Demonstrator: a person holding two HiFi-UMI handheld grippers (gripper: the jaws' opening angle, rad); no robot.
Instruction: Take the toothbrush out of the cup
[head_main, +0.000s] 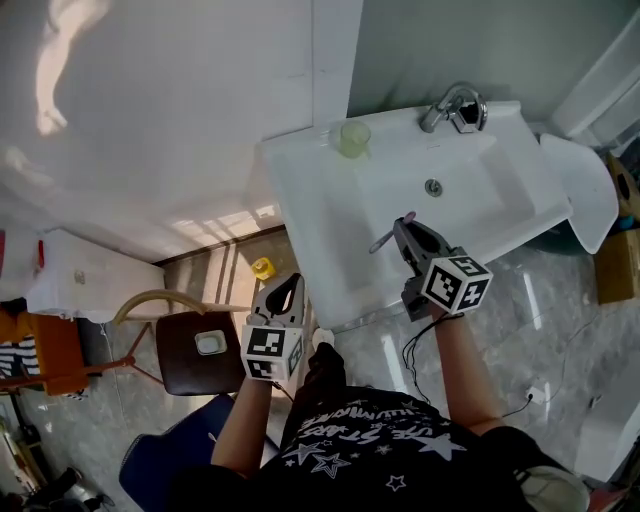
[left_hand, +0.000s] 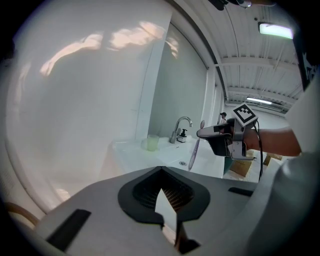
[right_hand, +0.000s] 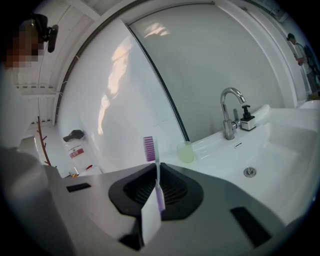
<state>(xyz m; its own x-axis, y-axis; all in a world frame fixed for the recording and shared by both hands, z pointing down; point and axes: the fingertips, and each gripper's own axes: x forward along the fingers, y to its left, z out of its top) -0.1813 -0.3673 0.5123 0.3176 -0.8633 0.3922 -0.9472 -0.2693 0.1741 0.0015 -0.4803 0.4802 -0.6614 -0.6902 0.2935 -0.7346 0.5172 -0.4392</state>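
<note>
A pale green cup (head_main: 352, 138) stands on the back left corner of the white sink (head_main: 300, 220); it also shows as the cup (right_hand: 186, 151) and the cup (left_hand: 152, 142). My right gripper (head_main: 403, 231) hangs over the sink's front, shut on a purple and white toothbrush (head_main: 390, 234). In the right gripper view the toothbrush (right_hand: 158, 182) stands upright between the jaws of my right gripper (right_hand: 154, 212), bristles up. The left gripper view shows the toothbrush (left_hand: 194, 148) hanging from that right gripper (left_hand: 207, 133), well clear of the cup. My left gripper (head_main: 288, 287) is off the sink's front left, shut and empty.
A chrome faucet (head_main: 452, 107) stands at the back of the basin, with the drain (head_main: 433, 187) in the middle. A brown stool (head_main: 200, 352) carrying a small dish is on the floor at left, near a yellow object (head_main: 262, 267). A cardboard box (head_main: 612, 245) sits at the far right.
</note>
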